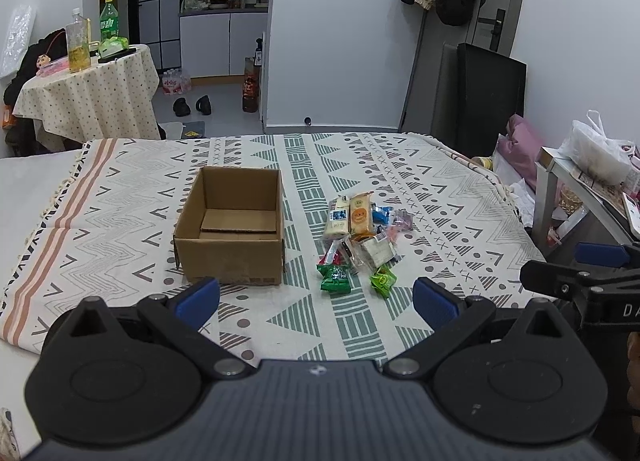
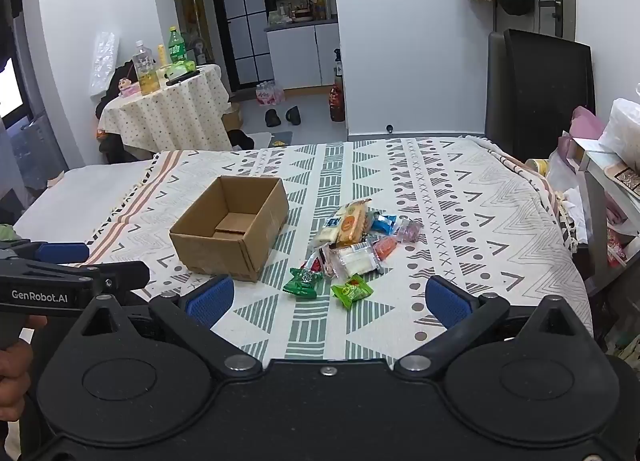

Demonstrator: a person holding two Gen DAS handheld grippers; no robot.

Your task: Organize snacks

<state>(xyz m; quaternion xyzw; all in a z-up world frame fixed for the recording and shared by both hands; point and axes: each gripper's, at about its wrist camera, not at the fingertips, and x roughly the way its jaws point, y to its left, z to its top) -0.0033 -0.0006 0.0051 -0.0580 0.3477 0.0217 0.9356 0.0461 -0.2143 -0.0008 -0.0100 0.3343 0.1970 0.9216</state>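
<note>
Two grippers hang short of the work, and nothing is picked up yet.

From the left wrist view, my left gripper [image 1: 316, 297] fills the bottom of the frame, its jaws spread wide with only patterned cloth between the blue pads. The cardboard box [image 1: 232, 229] sits just left of centre, open-topped and empty apart from a loose flap on its floor. The snack pile [image 1: 360, 237] lies just right of centre, beside the box but not touching it. At the right edge I see my right gripper [image 1: 560, 273] from the side; here I cannot tell its opening.

From the right wrist view, that gripper's jaws show wide apart and empty at the bottom of the frame. The two green packets [image 2: 304, 281] lie nearest me, at the lower edge of the pile, well clear of the rest. I judge the first step is one of these: I would descend straight over it, pads either side of the wrapper's body rather than its crimped ends, close gently, lift clear, then carry it left over the box rim before letting go.
</note>
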